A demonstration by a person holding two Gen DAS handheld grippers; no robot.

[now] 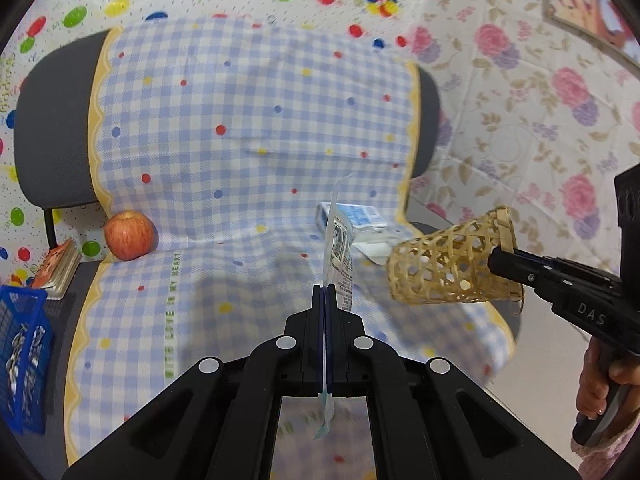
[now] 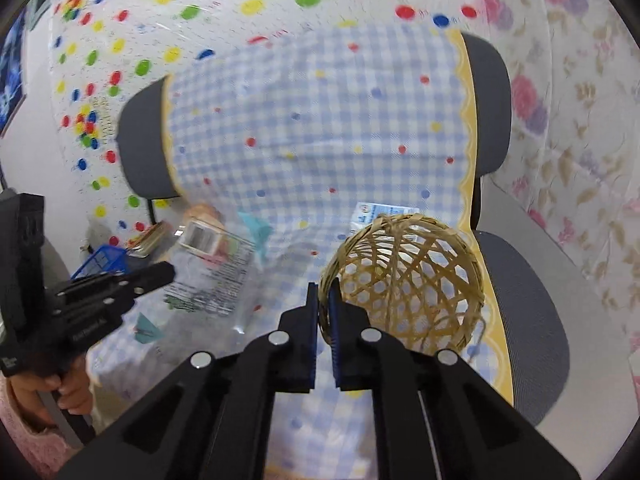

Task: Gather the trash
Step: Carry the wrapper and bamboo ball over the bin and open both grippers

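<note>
Checked blue-and-white cloth (image 1: 240,128) with coloured dots is draping the seat and back of a grey office chair (image 1: 52,128), its yellow scalloped hem running down both sides; behind the chair, walls are showing a spotted sheet (image 1: 120,4) at eleven o'clock and a flowered sheet (image 1: 540,92) at two o'clock. In the left wrist view an apple (image 1: 130,235) is sitting on the seat at nine o'clock against the backrest, and a small carton (image 1: 352,220) is lying near the seat's right hem at one o'clock; the middle of the seat is lying bare. Off the left edge of the seat, at eight o'clock, a blue crate (image 1: 24,360) and a small book (image 1: 58,266) are resting lower down. The left gripper (image 1: 325,294) is pinching a clear plastic wrapper (image 1: 338,248) with its jaws fully together, the sheet standing edge-on and its long axis running up toward twelve o'clock. At three o'clock the right gripper (image 1: 494,260) is clamping the rim of a woven bamboo basket (image 1: 444,264), held off the seat and lying on its side, its long axis crossing the view with the closed end toward nine o'clock. In the right wrist view the basket's mouth is facing the camera at one o'clock, above the seat's right hem.
</note>
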